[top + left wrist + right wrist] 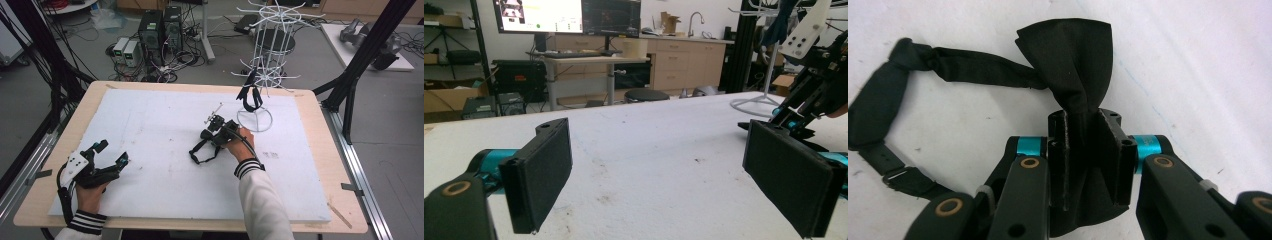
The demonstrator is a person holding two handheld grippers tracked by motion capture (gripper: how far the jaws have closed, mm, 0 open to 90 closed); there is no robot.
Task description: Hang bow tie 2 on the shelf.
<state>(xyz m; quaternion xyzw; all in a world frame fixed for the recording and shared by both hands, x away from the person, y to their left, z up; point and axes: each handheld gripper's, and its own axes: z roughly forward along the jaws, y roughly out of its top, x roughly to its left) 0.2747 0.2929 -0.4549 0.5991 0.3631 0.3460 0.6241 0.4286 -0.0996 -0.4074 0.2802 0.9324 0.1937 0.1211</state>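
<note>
One black bow tie [1073,65] lies near the middle of the white board [150,130], a little to the right. The right gripper [1087,150] pinches it at the knot in the middle. Its two jaws are squeezed on the cloth, with one wing of the bow sticking out past them and the other wing tucked under them. The bow tie's thin black strap [973,67] loops away to one side and lies flat on the board. The strap has a small buckle [898,177] on it.

In the high view the right gripper [218,131] sits by the right hand [241,142], and the strap [202,152] curls toward the person. The sleeve is white with a striped cuff [248,167].

Just behind the right hand stands a white wire rack [265,55] with a round wire foot [254,120] on the board. Another black bow tie [250,95] hangs from one of its low hooks.

The left gripper [111,155] is well apart from all this, near the left front corner of the board. The left hand [92,192] holds it. Its jaws are wide apart and nothing is between them. In the left gripper view its two black pads [541,175] point across the bare white board toward the right gripper [811,95] and the rack's foot [756,102].

The board rests on a wooden table [320,150]. Past the table, computers [160,30] and lots of cables [175,62] sit on the grey floor.
</note>
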